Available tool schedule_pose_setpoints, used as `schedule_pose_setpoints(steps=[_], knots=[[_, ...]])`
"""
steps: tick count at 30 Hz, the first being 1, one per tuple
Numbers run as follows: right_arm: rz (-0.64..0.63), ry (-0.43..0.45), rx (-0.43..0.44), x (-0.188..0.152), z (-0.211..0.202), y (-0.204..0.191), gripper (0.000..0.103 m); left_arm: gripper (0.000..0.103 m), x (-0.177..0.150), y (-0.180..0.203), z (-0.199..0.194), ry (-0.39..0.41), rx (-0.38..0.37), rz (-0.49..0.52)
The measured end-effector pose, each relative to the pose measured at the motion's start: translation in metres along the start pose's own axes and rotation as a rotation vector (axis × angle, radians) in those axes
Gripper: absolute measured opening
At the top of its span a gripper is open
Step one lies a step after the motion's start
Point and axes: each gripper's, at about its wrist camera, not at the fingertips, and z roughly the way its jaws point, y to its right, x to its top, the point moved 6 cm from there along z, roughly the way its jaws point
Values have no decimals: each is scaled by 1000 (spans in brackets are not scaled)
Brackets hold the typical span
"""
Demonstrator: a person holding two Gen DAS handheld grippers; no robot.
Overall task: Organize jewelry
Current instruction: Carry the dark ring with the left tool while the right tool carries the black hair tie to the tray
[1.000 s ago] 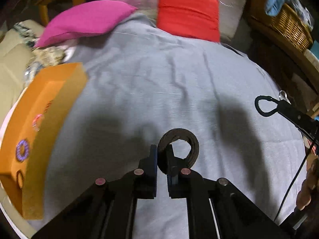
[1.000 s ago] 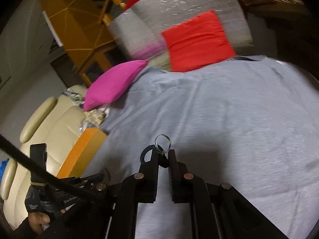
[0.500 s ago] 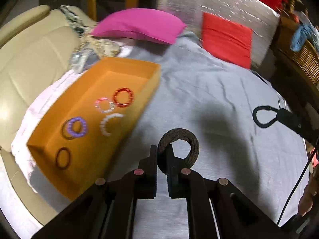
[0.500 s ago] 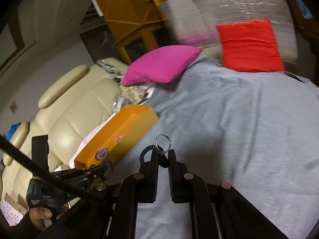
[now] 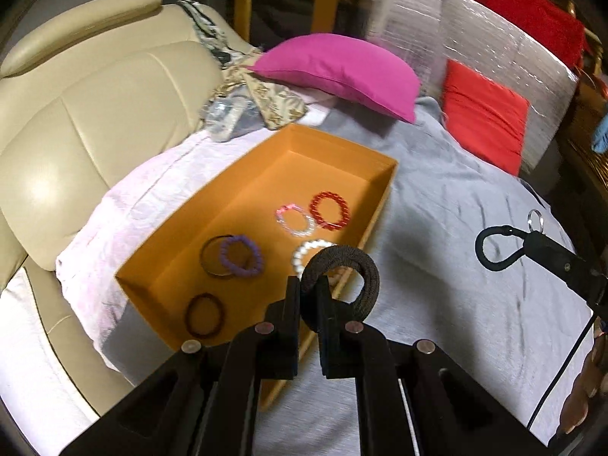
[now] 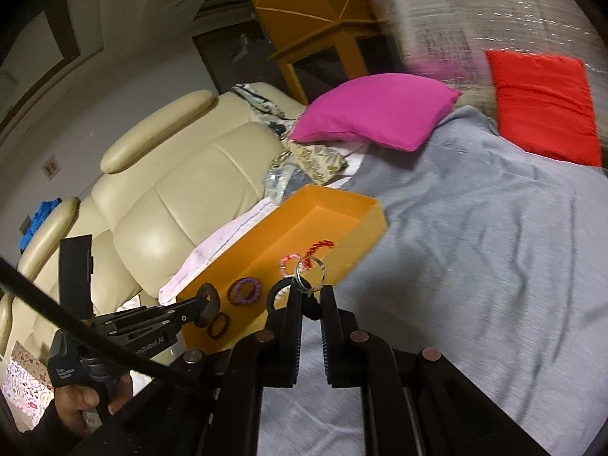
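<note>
My left gripper (image 5: 307, 288) is shut on a thick dark braided ring band (image 5: 366, 275), held above the near right rim of an open orange box (image 5: 266, 167). The box holds a red bead bracelet (image 5: 329, 211), a pink one (image 5: 295, 221), a purple one (image 5: 241, 255), a white one (image 5: 306, 252) and dark hair ties (image 5: 203, 314). My right gripper (image 6: 308, 294) is shut on a thin black loop (image 6: 274, 293) with a small silver ring (image 6: 309, 273), in front of the box (image 6: 334, 209). It also shows in the left wrist view (image 5: 532, 241).
The box lies on a grey bed sheet (image 5: 475, 258) beside a white cloth (image 5: 125, 209). A cream leather armchair (image 5: 83, 121) stands at the left. A magenta pillow (image 5: 342, 72), a red cushion (image 5: 486, 121) and a silver wrapped block (image 5: 475, 38) lie at the back.
Both grippers have swung left toward the orange box, which now shows its open inside with the bracelets. Each gripper keeps its hold.
</note>
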Motion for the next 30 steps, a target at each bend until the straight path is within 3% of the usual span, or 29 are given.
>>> schedule_pose_setpoints(steps=[12, 23, 30], knots=[[-27, -31, 13, 28, 49, -22, 10, 8, 21, -62, 7, 10, 48, -103], [-68, -81, -15, 65, 108, -34, 10, 8, 30, -66, 29, -26, 42, -120], [-101, -154, -40, 70, 155, -38, 10, 8, 20, -64, 50, -68, 34, -109]])
